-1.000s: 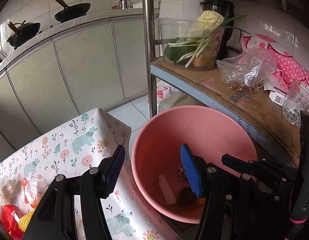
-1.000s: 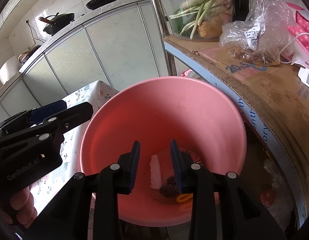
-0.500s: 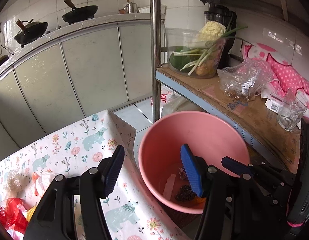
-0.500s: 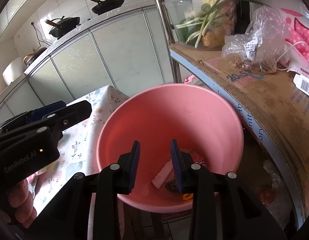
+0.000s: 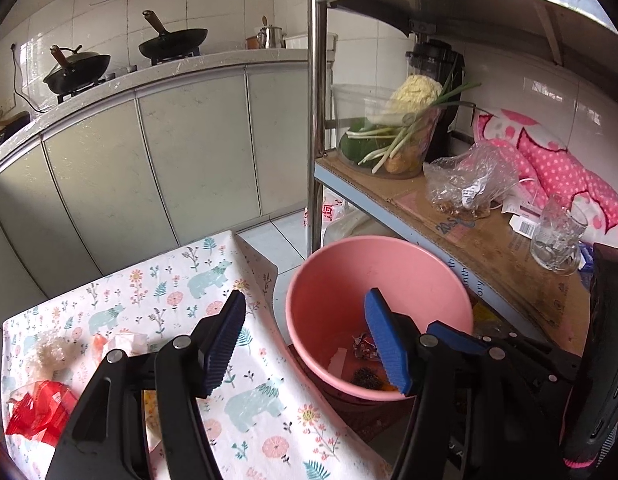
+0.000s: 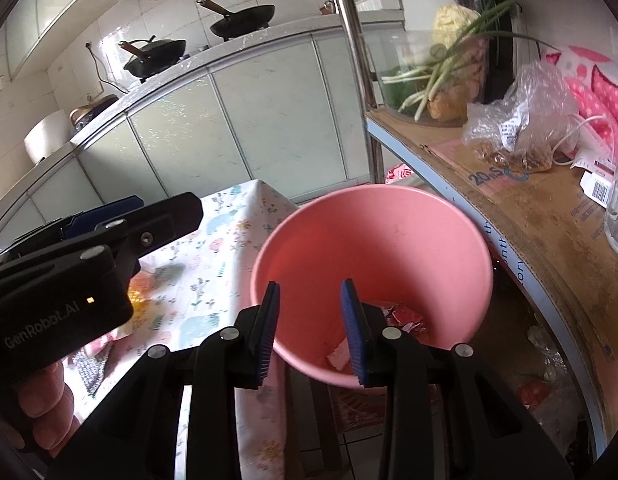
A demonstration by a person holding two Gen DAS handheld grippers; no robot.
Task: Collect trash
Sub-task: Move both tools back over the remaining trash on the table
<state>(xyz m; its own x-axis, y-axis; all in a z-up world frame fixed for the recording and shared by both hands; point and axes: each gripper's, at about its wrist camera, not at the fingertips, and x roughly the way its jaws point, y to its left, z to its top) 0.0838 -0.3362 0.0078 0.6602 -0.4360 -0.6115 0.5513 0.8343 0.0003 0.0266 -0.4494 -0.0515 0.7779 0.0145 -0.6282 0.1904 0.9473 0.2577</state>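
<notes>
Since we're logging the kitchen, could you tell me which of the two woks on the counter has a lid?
The left wok, nearer the wall socket, is lidded; the right wok sits open.

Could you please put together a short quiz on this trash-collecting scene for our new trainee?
1. True or false: the left gripper holds a piece of trash.
2. Where does the pink bucket stand? A: on the floral tablecloth; B: beside the table, below the shelf; C: on the kitchen counter.
3. Fill in: a crumpled ____ wrapper lies on the tablecloth, not yet in the bucket.

Key
1. False: its jaws have just been opening and nothing is between them.
2. B.
3. Red.
</notes>
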